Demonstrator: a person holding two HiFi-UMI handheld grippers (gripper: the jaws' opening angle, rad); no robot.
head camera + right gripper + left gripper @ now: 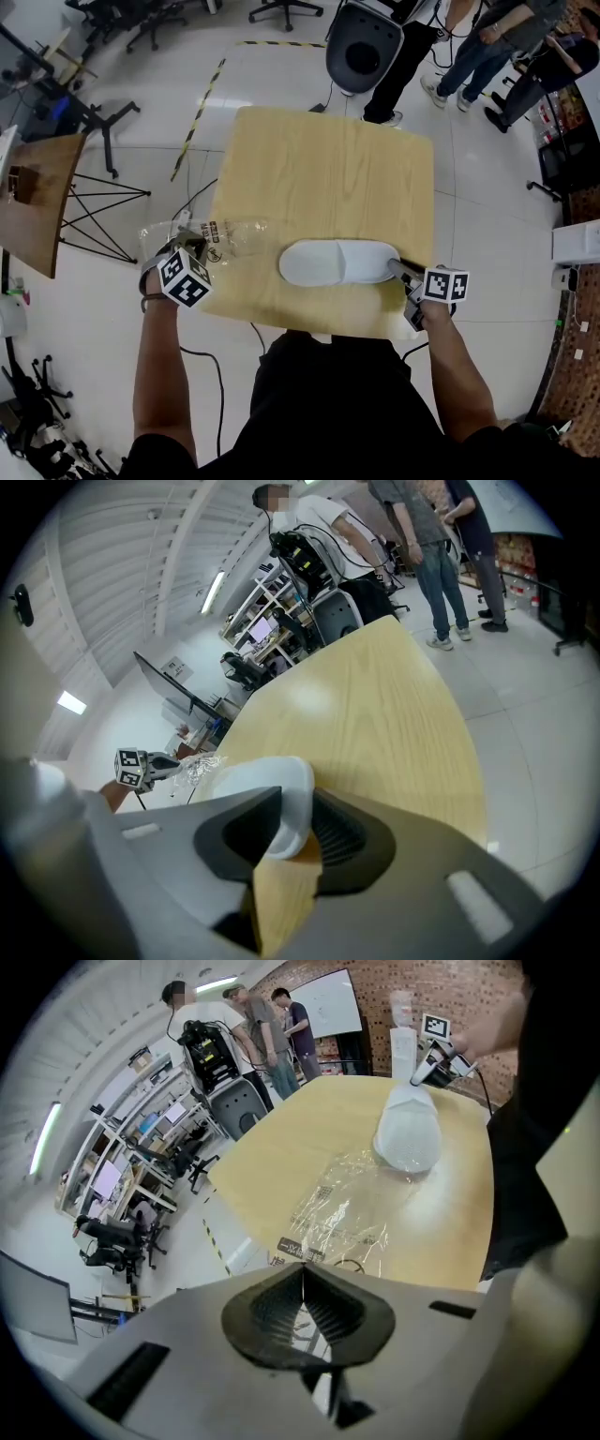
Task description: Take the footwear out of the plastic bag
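Observation:
A pair of white slippers (337, 262) lies flat on the wooden table (328, 169), near its front edge and outside the bag. My right gripper (398, 267) is shut on the slippers' right end; in the right gripper view the white edge (286, 803) sits between the jaws. The clear plastic bag (230, 239) lies crumpled just left of the slippers and hangs over the table's left edge. My left gripper (192, 248) is shut on the bag's outer edge. In the left gripper view the film (352, 1208) runs from the closed jaws toward the slippers (408, 1133).
Several people (469, 47) and an office chair (364, 47) stand beyond the table's far right corner. A second wooden tabletop (37, 206) and a black wire frame (94, 211) are on the left. A cable (202, 361) runs over the floor by my legs.

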